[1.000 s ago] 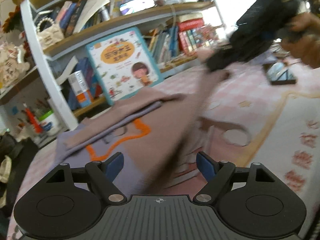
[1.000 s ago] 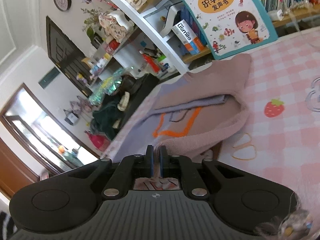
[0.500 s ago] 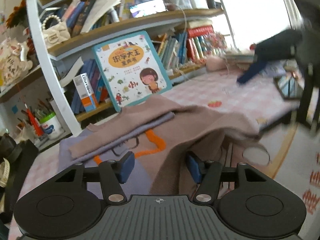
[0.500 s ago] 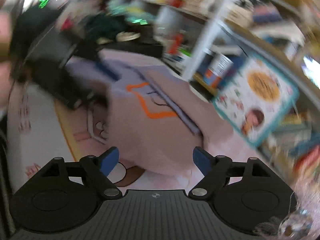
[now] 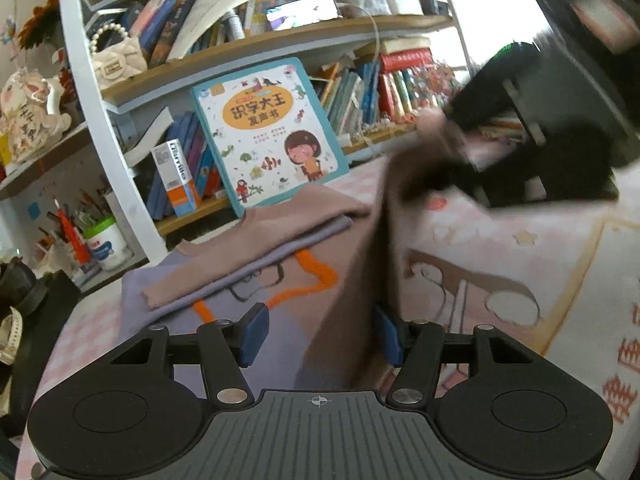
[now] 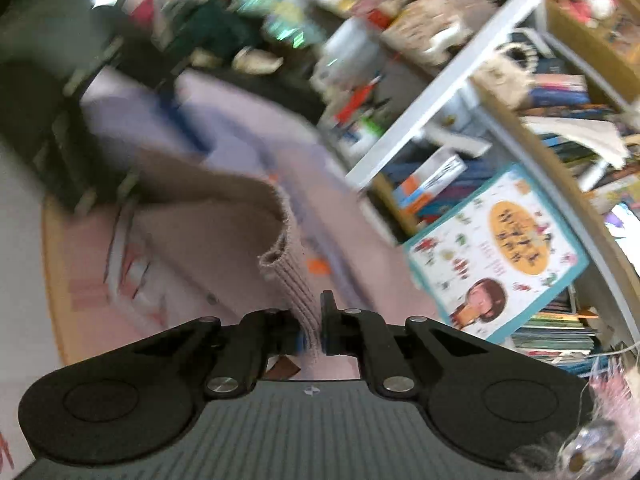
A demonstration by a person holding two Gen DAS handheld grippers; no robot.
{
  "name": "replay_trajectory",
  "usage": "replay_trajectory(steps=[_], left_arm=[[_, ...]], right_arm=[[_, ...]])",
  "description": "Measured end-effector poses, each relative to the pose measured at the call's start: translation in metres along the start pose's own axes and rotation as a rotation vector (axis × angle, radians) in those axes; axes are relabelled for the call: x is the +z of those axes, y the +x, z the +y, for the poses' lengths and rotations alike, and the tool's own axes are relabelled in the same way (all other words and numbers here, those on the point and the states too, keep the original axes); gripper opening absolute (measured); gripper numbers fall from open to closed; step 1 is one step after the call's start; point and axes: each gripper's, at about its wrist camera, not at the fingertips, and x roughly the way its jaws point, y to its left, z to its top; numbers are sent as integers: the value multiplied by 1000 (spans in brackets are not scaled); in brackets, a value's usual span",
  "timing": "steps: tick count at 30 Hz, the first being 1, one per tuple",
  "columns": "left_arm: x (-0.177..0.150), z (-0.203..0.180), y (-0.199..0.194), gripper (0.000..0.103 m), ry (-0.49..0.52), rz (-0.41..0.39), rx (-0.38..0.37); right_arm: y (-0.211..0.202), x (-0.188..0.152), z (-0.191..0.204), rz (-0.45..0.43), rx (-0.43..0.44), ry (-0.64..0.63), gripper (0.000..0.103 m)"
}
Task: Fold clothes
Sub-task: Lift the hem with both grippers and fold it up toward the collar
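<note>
1. My right gripper (image 6: 314,326) has just snapped shut, and its pads are clamped on the ribbed cuff of the sweater (image 6: 208,224).
2. My left gripper (image 5: 320,334) stands half apart after closing in; the brown cloth hangs between its fingers (image 5: 253,334), brushing the right one, not pinched.
3. The sweater (image 5: 256,256) lies part-folded on the pink checked spread (image 5: 500,240), its lilac front with the orange outline showing.
4. From there one sleeve stretches up to my right gripper.
5. Behind, a picture book (image 5: 266,136) leans on the bookshelf (image 5: 104,128).
</note>
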Motion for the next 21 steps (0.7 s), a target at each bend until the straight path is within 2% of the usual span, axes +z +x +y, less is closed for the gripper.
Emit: replay_trajectory(steps=[5,11,16,21], left_arm=[[-14,5,-1,59,35,76,62],[-32,24,-4,59,49,159,178],[-38,25,-7,59,97,175,226],[-42,19,-10,59,124,167,221]], right_arm=[[-4,7,-16,-33,-64,19,7],[-6,3,-26,-32,-78,79,7],[-10,-4,-27,-8,-74,113,7],[-12,-9,-28,10,-92,132,7]])
